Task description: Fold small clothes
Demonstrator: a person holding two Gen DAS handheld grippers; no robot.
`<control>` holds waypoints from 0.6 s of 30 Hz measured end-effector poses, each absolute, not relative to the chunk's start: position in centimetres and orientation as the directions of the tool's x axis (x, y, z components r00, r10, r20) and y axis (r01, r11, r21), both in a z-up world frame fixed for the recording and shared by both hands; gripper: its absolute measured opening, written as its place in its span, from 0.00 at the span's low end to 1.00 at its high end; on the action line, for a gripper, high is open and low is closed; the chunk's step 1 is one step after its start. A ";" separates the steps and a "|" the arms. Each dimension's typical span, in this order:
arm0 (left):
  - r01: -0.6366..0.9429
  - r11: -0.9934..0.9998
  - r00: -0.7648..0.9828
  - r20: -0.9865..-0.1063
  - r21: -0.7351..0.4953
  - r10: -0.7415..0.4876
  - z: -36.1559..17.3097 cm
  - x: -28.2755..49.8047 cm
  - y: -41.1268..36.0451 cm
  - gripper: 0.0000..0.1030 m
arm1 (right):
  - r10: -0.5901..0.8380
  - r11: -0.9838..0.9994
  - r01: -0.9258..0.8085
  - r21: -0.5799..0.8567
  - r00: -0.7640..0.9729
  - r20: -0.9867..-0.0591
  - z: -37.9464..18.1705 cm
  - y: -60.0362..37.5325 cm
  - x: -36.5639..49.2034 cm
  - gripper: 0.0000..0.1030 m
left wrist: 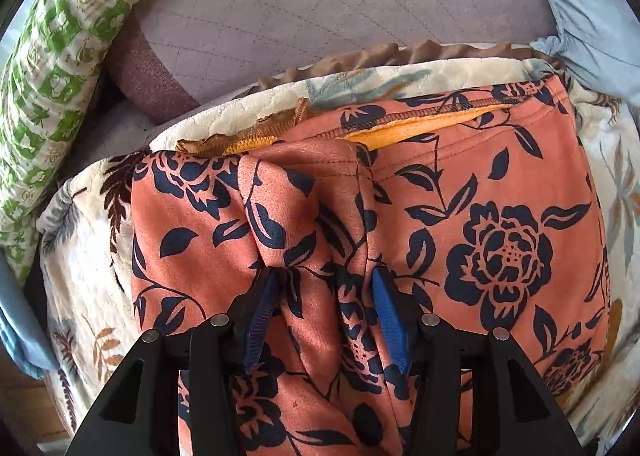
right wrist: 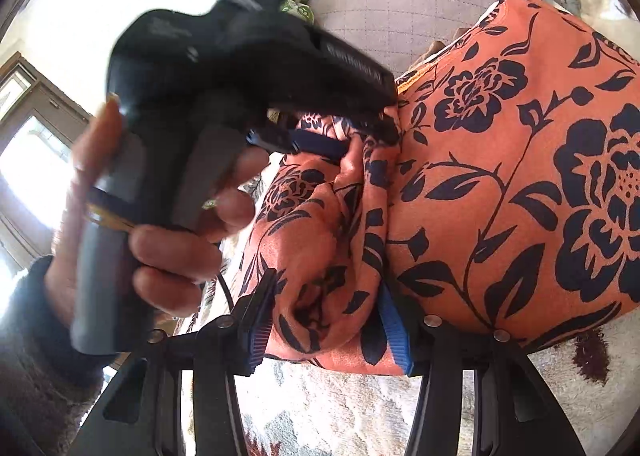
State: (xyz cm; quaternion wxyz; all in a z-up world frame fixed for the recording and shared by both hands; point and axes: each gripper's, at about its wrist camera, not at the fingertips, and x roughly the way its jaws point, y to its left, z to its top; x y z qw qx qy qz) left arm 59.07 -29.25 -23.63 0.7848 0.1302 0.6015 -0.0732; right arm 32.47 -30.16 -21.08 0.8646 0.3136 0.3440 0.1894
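Both fingers pinch floral garment [left wrist: 480, 191] folds, only right cam shows person's hand [right wrist: 168, 215]

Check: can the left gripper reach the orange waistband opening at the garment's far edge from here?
Probably yes. The left gripper sits on a bunched fold of the floral garment, and only flat cloth lies between it and the waistband opening. It would have to leave the fold first.

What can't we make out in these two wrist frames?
- Left gripper, right wrist view: blurred; fingertips buried in the orange floral garment, so the pads' contact is unclear.
- Garment type: lower part cut off by both frames' bottom edges and hidden behind the right gripper.
- Orange lining, left wrist view: only a sliver shows at the hem.
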 end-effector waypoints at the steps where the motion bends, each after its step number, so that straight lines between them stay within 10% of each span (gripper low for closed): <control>1: 0.264 0.958 0.271 -0.962 0.112 0.038 -23.6 59.1 -29.2 0.43 | 0.544 0.737 -0.116 0.666 0.687 -0.481 -21.2 -30.2 32.5 0.49; 4: 0.264 0.962 0.276 -0.961 0.068 -0.008 -23.4 58.8 -29.0 0.13 | 0.554 0.741 -0.135 0.657 0.676 -0.486 -21.1 -30.2 32.6 0.20; 18: 0.306 0.938 0.403 -0.870 -0.164 -0.284 -13.7 55.0 -33.9 0.10 | 0.444 0.739 -0.128 0.662 0.832 -0.334 -15.7 -38.0 28.5 0.15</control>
